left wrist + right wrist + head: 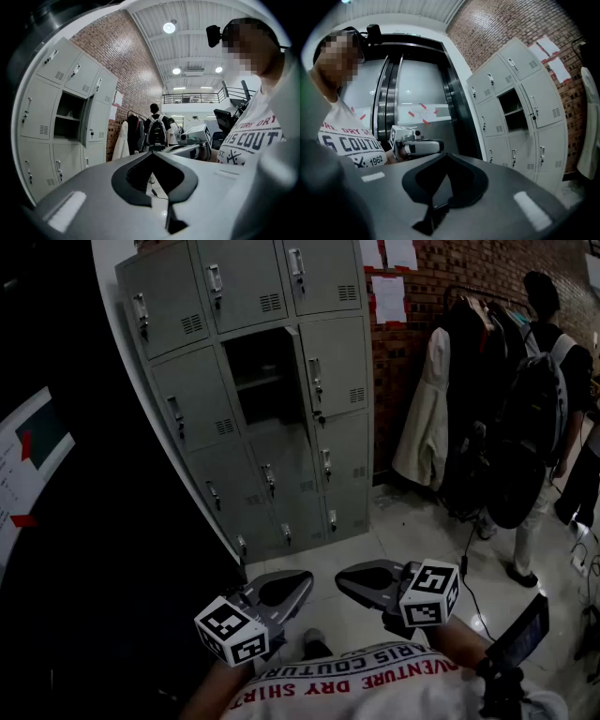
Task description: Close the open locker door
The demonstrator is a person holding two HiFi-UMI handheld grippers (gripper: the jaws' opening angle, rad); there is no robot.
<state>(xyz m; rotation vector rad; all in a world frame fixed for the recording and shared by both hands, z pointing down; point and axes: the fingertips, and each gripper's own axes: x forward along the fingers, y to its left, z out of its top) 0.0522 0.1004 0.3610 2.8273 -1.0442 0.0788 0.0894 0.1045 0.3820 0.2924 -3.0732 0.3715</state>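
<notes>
1. Closest to the camera is the person's white shirt (pixel 375 681) with red letters on it.
2. Just past the shirt, the left claw (pixel 302 579) and the right claw (pixel 347 579) are held low over the floor (pixel 412 531). Their tips point at each other and are near, but they do not touch.
3. Each claw has a cube with black and white squares, one on the left (pixel 232 630) and one on the right (pixel 429 593).
4. In the left gripper view, the left claw is pressed together at its tip, with nothing in it.
5. In the right gripper view, the right claw is also pressed together and holds nothing.
6. Gray lockers (pixel 187 390) stand ahead, well apart from both claws.
7. One locker in the middle row is open, and its dark inside (pixel 262 371) shows a shelf.
8. Its locker door (pixel 296 371) swings out on the right side of the hole, so only its thin edge shows from above.
9. All the other doors on the lockers are shut.
10. Right of the lockers is a brick wall (pixel 412 334) with papers (pixel 387 287) stuck on it.
11. Coats (pixel 441 409) hang on a rack by that wall.
12. Another person with a dark backpack (pixel 530 409) stands next to the coats.
</notes>
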